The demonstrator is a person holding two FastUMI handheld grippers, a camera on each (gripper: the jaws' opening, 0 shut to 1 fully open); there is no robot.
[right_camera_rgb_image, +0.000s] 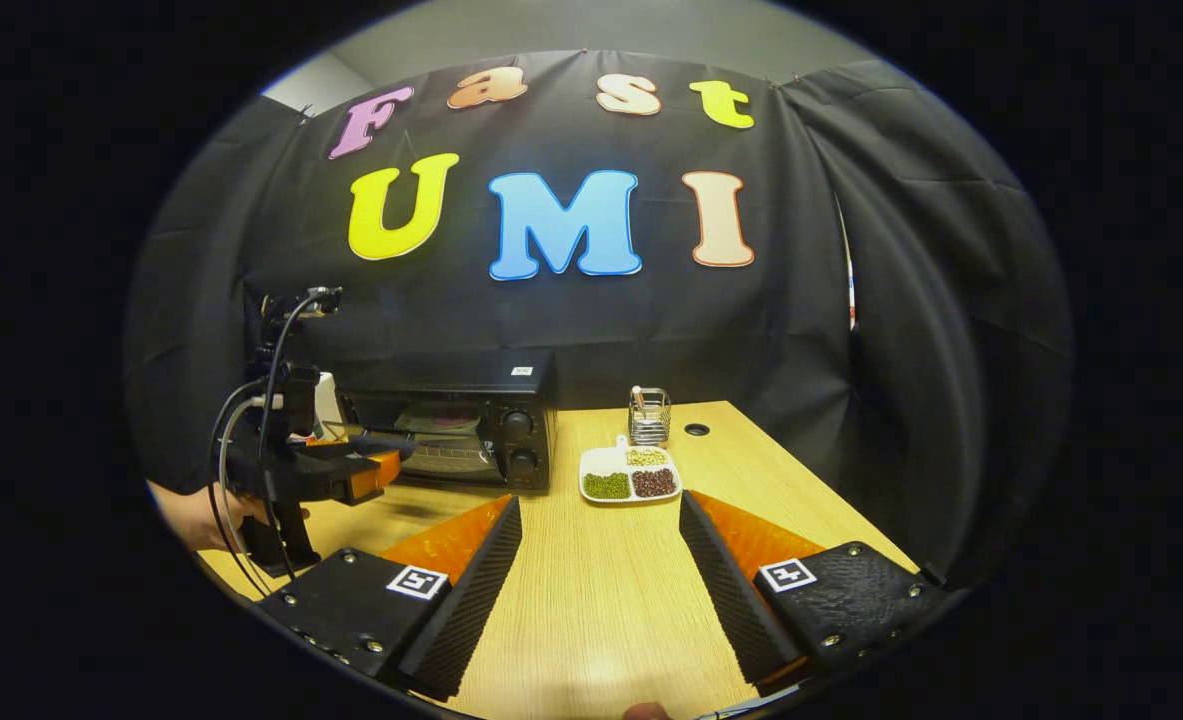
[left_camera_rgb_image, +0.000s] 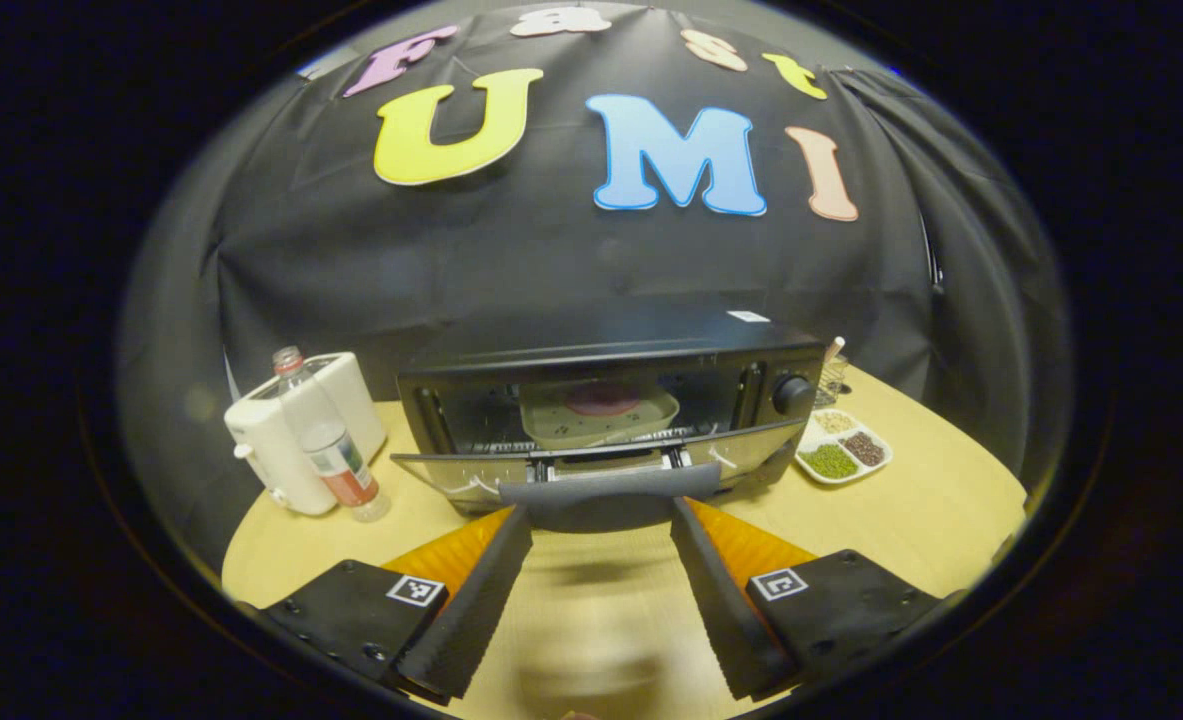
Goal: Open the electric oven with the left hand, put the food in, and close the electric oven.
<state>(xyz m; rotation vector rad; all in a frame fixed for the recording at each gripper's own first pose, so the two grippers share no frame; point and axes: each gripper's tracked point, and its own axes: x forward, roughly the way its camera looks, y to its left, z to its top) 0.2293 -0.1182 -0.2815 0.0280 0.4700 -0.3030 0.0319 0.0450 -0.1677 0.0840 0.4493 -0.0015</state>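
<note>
Right now the left gripper point(left_camera_rgb_image: 601, 515) points straight at the electric oven point(left_camera_rgb_image: 611, 420), low and level over the bench point(left_camera_rgb_image: 931, 520). Its fingers point(left_camera_rgb_image: 481, 590) are spread wide apart, and the door handle point(left_camera_rgb_image: 611, 487) sits between their tips — I cannot tell if they touch it. The door point(left_camera_rgb_image: 591, 465) hangs partly open, tipped toward the fingers. Just past it, inside the oven, a tray point(left_camera_rgb_image: 599, 412) holds pink food point(left_camera_rgb_image: 601, 398).

From the right gripper view, a hand point(right_camera_rgb_image: 196, 515) holds the left gripper up at the oven door, well off to the left of the right gripper's fingers point(right_camera_rgb_image: 466, 600). The right gripper point(right_camera_rgb_image: 601, 510) hangs back over the bench, fingers wide apart with nothing between them — a dish of beans point(right_camera_rgb_image: 629, 476) lies ahead, just past the tips.
</note>
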